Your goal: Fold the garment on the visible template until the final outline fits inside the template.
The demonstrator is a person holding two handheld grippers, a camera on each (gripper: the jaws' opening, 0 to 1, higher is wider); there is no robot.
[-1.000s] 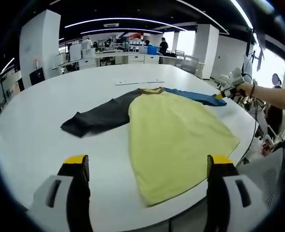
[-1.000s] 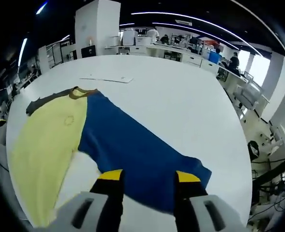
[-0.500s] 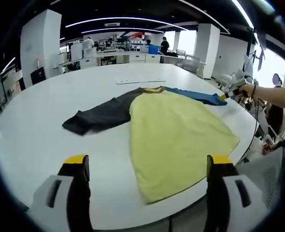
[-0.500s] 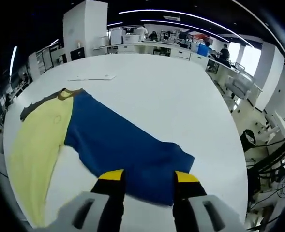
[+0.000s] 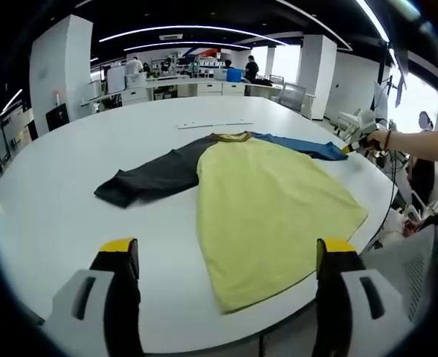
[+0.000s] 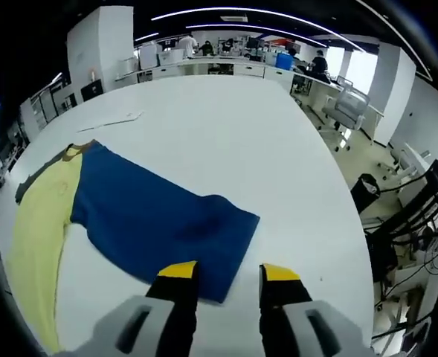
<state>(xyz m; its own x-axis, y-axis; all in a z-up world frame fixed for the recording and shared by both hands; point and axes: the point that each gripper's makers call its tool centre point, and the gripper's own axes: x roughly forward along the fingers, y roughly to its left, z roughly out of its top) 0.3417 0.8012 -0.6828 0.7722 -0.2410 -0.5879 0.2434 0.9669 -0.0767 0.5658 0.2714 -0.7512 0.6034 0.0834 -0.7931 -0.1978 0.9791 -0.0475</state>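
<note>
At the bottom of the left gripper view, the left gripper [image 5: 226, 256] is being held with its jaws spread wide and nothing between them. Just beyond it, the shirt [image 5: 267, 204] is lying flat on the white table [image 5: 47, 201], filling the middle of the frame: the yellow body nearest, the dark sleeve [image 5: 148, 178] stretched toward centre left, and the blue sleeve [image 5: 300, 147] reaching toward the upper right. There the right gripper [image 5: 350, 145] is being held by a hand [image 5: 377, 137] at the sleeve's end.

In the right gripper view, the right gripper's jaws are standing a little apart at the bottom centre, with the corner of the blue sleeve [image 6: 159, 219] lying at their tips; whether cloth is being pinched cannot be told. The sleeve is bunched slightly at mid frame.

Farther back, a thin flat white strip [image 5: 213, 125] is lying on the table beyond the collar; whether it is the template cannot be told.

The folding is being judged as barely begun: no finished fold is showing, and both sleeves and the body remain to be folded.
</note>
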